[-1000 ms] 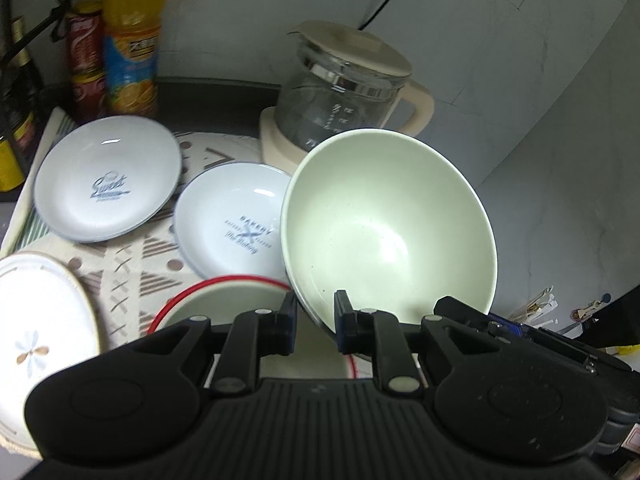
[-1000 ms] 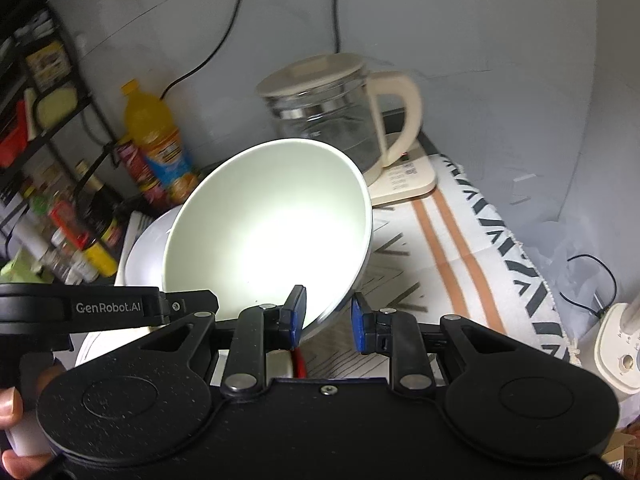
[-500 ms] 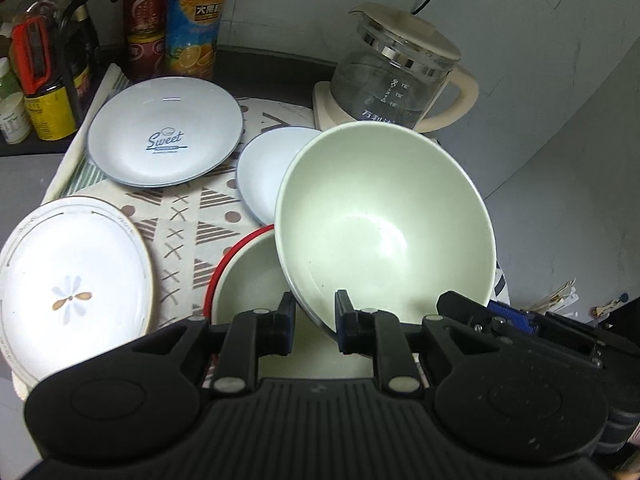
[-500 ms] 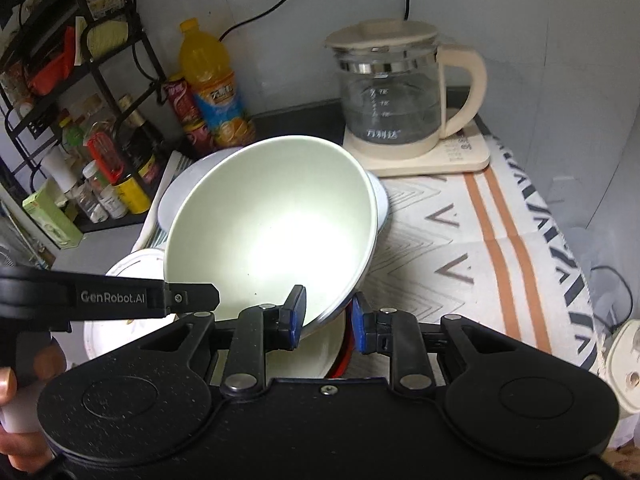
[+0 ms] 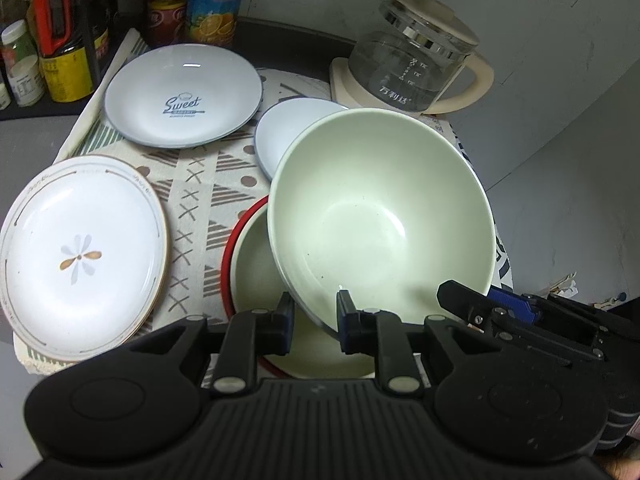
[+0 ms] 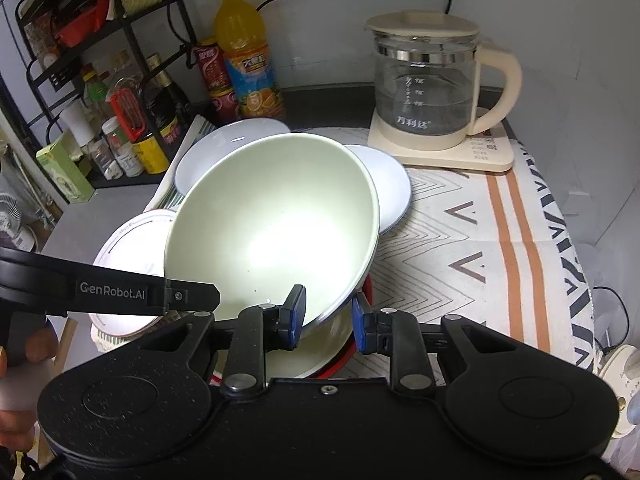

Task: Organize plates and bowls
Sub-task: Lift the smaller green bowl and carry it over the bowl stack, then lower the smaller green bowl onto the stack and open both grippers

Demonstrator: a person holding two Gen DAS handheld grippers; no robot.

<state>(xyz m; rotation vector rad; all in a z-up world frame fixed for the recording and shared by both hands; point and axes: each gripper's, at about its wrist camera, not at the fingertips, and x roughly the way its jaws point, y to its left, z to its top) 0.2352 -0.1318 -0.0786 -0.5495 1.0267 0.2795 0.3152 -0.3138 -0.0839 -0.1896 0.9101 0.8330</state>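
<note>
While pinched by its near rim from 2 sides, green bowl [image 5: 380,216] hangs tilted over red-rimmed bowl [image 5: 256,276], low enough to seem close to nesting; contact between them cannot be told. Left gripper [image 5: 314,322] clamped on rim, 1 finger inside, 1 outside. Right gripper [image 6: 329,320] likewise pinching rim, with wall between its blue pads [image 6: 298,312]. Likely to go wrong: letting go while tilted, so bowl slides off red rim onto cloth [image 6: 480,240] or knocks small plate [image 5: 288,132] just behind. Uneven release by 1 gripper could twist bowl and chip glaze. Thin rim holds on slick glaze risk slipping. "Sweet" plate [image 5: 182,96] and flower plate [image 5: 80,256] lie apart on cloth, unstacked; kettle [image 6: 432,84] stands behind.
</note>
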